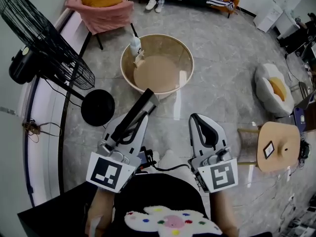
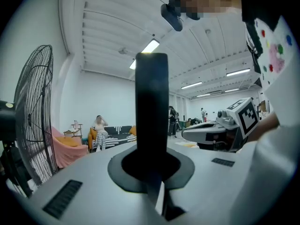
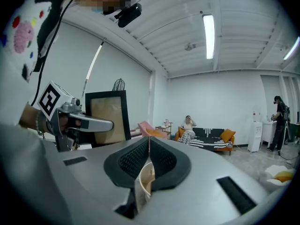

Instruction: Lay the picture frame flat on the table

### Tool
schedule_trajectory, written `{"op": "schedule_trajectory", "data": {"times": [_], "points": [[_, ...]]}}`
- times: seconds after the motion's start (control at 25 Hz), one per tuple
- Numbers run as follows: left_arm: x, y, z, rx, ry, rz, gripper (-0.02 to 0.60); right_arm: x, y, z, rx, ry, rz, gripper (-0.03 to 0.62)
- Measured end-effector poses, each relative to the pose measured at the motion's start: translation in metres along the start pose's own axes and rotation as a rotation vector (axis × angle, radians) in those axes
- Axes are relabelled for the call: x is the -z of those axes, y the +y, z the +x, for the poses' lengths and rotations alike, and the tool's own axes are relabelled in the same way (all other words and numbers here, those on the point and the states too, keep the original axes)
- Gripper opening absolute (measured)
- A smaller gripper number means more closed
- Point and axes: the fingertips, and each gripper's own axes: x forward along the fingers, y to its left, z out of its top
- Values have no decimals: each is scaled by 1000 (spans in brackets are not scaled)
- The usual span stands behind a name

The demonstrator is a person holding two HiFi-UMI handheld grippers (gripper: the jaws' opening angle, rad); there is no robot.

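One picture frame [image 1: 147, 101] stands on edge, clamped in the left tongs [image 1: 140, 118] and leaning toward the round desk [image 1: 168, 75], not lying on it; the right tongs [image 1: 198, 118] sit alongside, closed on nothing; both hands are low, close to the body; the rimmed desk holds one white bottle [image 1: 135, 44].

Black fan [image 1: 45, 42] at left — pink chair [image 1: 111, 19] beyond it; white beanbag [image 1: 264, 85], small wooden side table [image 1: 276, 135] at right.
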Motion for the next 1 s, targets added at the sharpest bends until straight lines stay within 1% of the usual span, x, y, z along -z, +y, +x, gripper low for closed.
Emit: {"op": "schedule_trajectory", "data": {"times": [0.24, 0.52, 0.68, 0.8, 1.0], "points": [[5, 2, 0, 24, 4, -6, 23, 6, 3, 0, 29, 15, -7, 35], [4, 9, 18, 25, -9, -1, 23, 9, -14, 14, 43, 10, -9, 35], [2, 20, 40, 8, -5, 7, 23, 9, -29, 36, 19, 6, -31, 35], [-3, 31, 60, -4, -9, 4, 23, 8, -43, 58, 2, 5, -31, 35], [-7, 48, 101, -22, 6, -1, 23, 9, -74, 97, -26, 7, -26, 35]]}}
